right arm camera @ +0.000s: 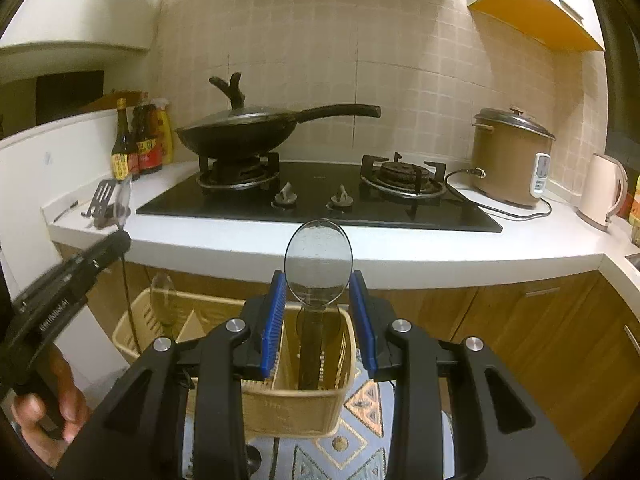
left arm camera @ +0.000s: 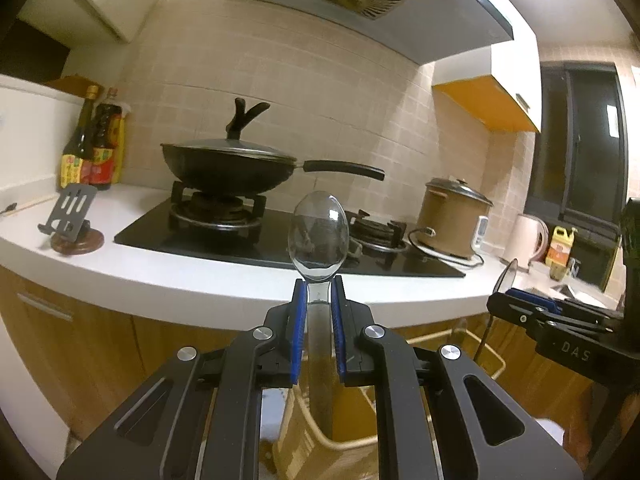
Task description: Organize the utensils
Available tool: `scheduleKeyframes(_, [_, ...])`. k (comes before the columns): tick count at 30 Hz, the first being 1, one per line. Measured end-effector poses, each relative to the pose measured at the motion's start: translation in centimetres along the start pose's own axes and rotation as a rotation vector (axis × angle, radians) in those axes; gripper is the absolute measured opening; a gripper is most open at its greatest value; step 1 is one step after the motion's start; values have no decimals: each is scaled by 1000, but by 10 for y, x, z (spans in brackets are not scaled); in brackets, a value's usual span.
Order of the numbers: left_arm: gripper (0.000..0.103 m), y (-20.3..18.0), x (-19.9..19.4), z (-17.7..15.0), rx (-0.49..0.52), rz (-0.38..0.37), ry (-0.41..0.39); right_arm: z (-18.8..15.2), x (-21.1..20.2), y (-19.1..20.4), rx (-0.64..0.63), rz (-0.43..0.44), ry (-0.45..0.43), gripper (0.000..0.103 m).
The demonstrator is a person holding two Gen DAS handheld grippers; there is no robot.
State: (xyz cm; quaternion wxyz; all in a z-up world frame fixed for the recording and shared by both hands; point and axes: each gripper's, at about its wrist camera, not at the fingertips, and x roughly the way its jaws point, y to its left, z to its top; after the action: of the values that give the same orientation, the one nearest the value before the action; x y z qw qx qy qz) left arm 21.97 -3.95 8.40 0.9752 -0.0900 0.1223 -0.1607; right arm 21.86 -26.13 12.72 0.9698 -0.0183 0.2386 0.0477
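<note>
My left gripper (left arm camera: 318, 286) is shut on the handle of a clear spoon (left arm camera: 319, 236), its bowl upright above the fingertips. It also shows at the left of the right wrist view (right arm camera: 120, 236). My right gripper (right arm camera: 318, 284) is open; a second clear spoon (right arm camera: 319, 258) stands between its fingers, its dark handle down in the right compartment of a beige utensil basket (right arm camera: 296, 396) below the counter. Another spoon (right arm camera: 163, 292) stands in the basket's left part. The right gripper shows at the right of the left wrist view (left arm camera: 516, 292).
A white counter (right arm camera: 400, 256) carries a black gas hob (right arm camera: 316, 196), a lidded wok (right arm camera: 240, 132), sauce bottles (right arm camera: 136, 148), a brown rice cooker (right arm camera: 508, 164), a kettle (right arm camera: 602, 192) and a phone stand (left arm camera: 72, 208). Wooden cabinets are below.
</note>
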Motion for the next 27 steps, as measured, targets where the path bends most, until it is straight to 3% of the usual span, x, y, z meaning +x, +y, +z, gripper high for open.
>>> scheduleKeyframes(6, [18, 1, -20, -1, 36, -3, 31, -10, -8, -3, 28, 23, 40, 30])
scheduleKeyframes(8, [30, 0, -30, 0, 52, -16, 50, -13, -14, -4, 34, 30, 56, 30])
scheduleKeyframes(16, [46, -11, -74, -1, 117, -33, 144, -31, -47, -3, 47, 85, 149, 30])
scheduleKeyframes(21, [46, -21, -104, -9, 131, -80, 222, -45, -72, -2, 66, 121, 195, 30])
scheduleKeyframes(27, [49, -45, -133, -21, 210, -65, 274, -57, -90, 0, 86, 164, 249, 30])
